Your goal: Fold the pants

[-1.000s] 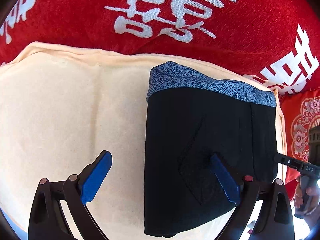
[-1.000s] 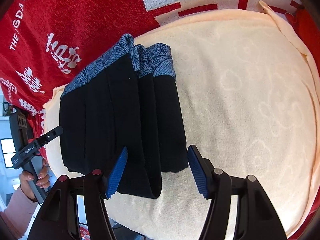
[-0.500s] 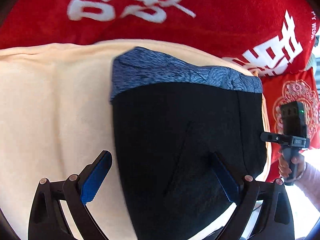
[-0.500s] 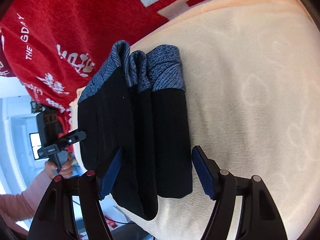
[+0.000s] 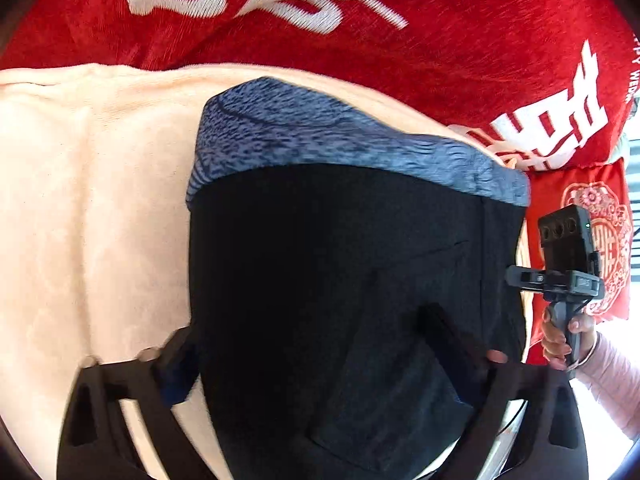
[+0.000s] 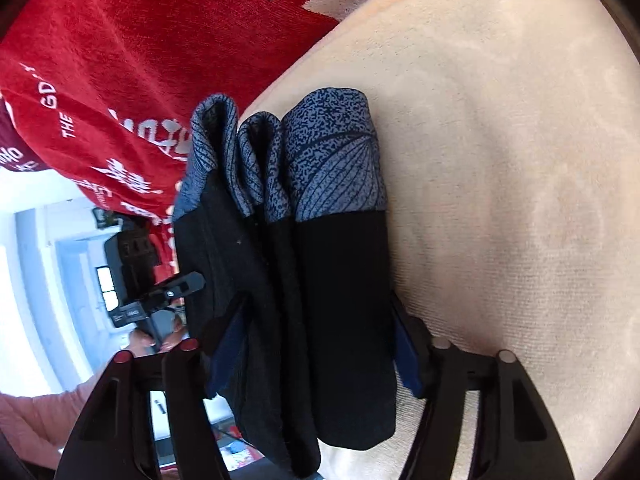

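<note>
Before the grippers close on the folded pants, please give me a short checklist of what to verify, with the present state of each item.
1. Pants folded in layers, patterned waistband ends together: ok.
2. Pants between the right gripper fingers: ok.
3. Left gripper open, straddling pants: ok.
4. Grip already firm: cannot tell.
5. Pants resting on cream towel: ok.
6. Left view sharp: not ok, blurred.

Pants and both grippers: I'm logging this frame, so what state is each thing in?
Pants: folded into a thick stack, patterned blue waistband at the far end, resting on the cream towel.
Left gripper: open, fingers straddling the stack's near end.
Right gripper: open, fingers on either side of the stack.
Cream towel: spread flat over the red blanket.
</note>
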Tool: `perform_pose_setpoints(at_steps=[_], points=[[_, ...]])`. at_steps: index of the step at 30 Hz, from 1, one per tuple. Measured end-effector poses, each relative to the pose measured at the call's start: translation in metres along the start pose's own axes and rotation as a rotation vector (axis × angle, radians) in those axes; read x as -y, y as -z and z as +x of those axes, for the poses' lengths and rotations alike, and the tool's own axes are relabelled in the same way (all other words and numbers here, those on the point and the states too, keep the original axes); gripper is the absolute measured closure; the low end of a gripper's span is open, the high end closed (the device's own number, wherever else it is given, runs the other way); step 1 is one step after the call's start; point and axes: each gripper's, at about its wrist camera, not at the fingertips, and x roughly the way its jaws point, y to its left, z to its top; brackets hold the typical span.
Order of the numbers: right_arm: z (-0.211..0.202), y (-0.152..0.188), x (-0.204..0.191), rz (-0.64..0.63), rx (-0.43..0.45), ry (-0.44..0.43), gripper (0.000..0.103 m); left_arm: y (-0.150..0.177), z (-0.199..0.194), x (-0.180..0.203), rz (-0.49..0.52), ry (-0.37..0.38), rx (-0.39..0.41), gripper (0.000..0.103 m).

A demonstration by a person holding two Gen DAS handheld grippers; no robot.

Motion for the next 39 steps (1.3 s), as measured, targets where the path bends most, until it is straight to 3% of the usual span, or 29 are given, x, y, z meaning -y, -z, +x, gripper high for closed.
perform_pose_setpoints(at_steps=[4, 7, 13, 21, 25, 29, 30, 32, 34, 39], points=[[-0.004, 0.004, -0.008, 0.014, 0.026, 0.007, 0.052, 0.006, -0.015, 0.010, 0.023, -0.007, 0.049, 0.032], [-0.011, 0.010, -0.015, 0.034, 0.052, -0.035, 0.060, 0.009, -0.026, 0.015, 0.034, -0.006, 0.072, 0.039], [-0.018, 0.030, -0.034, 0.023, 0.044, -0.058, 0.061, 0.028, -0.055, 0.025, 0.033, -0.001, 0.094, 0.039], [-0.023, 0.087, -0.063, 0.003, 0.036, -0.084, 0.061, 0.083, -0.095, 0.026, 0.042, -0.019, 0.083, 0.039], [-0.018, 0.112, -0.062, 0.011, 0.034, -0.083, 0.061, 0.108, -0.099, 0.015, 0.016, -0.025, 0.065, 0.039], [0.002, 0.128, -0.053, 0.036, 0.017, -0.055, 0.061, 0.127, -0.078, 0.002, -0.003, -0.063, 0.027, 0.039], [0.007, 0.129, -0.049, 0.038, 0.010, -0.040, 0.061, 0.131, -0.072, -0.003, -0.009, -0.076, 0.017, 0.039], [0.020, 0.133, -0.044, 0.031, -0.003, 0.008, 0.058, 0.135, -0.064, -0.010, -0.014, -0.097, 0.010, 0.028], [0.025, 0.134, -0.040, 0.009, -0.005, 0.066, 0.050, 0.137, -0.063, -0.014, -0.002, -0.149, 0.029, 0.011], [0.025, 0.134, -0.043, 0.018, 0.004, 0.139, 0.040, 0.137, -0.069, -0.012, 0.024, -0.220, 0.025, 0.008]])
